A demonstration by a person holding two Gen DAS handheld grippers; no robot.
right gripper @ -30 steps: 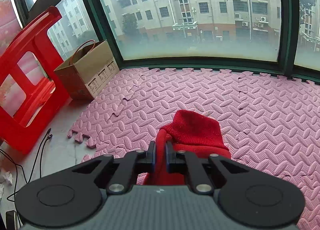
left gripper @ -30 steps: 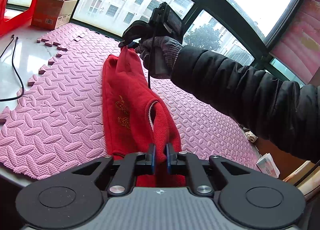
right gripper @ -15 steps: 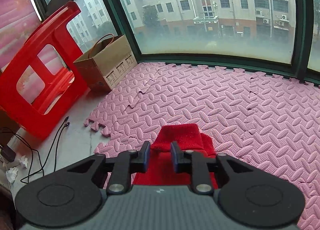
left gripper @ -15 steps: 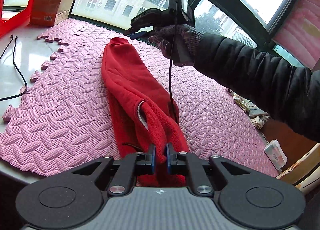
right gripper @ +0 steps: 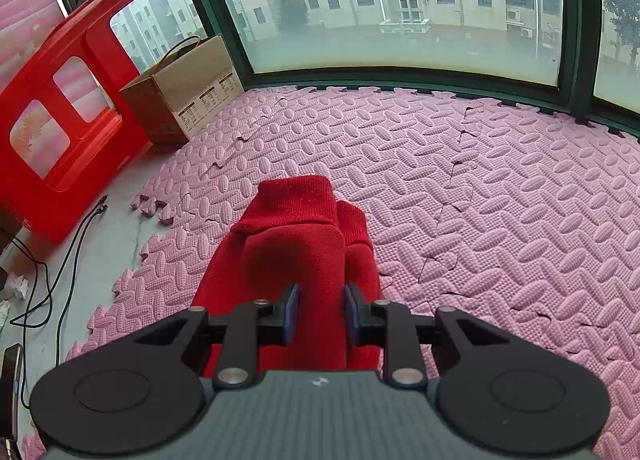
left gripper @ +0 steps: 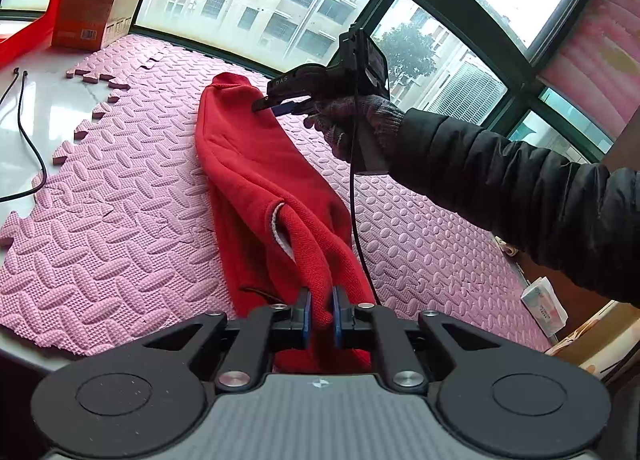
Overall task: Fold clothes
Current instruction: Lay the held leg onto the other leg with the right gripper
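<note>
A red knit garment [left gripper: 256,180] lies stretched lengthwise on the pink foam mat [left gripper: 120,188]. My left gripper [left gripper: 319,314] is shut on its near end, near the neck opening, holding that end slightly raised. My right gripper [left gripper: 266,105] hovers open just above the far end, which rests on the mat. In the right wrist view the right gripper [right gripper: 320,310] has its jaws apart over the red garment [right gripper: 296,236], which lies flat below with nothing pinched.
A brown paper bag [right gripper: 188,88] and a red plastic stool [right gripper: 60,116] stand at the mat's far left by the windows. Black cables [left gripper: 24,140] lie on the white floor beside the mat. A small packet [left gripper: 544,306] lies right of the mat.
My right gripper opened and let the garment's far end drop onto the mat, then lifted slightly. The garment went from hanging between both grippers to lying stretched out. My left gripper kept its grip.
</note>
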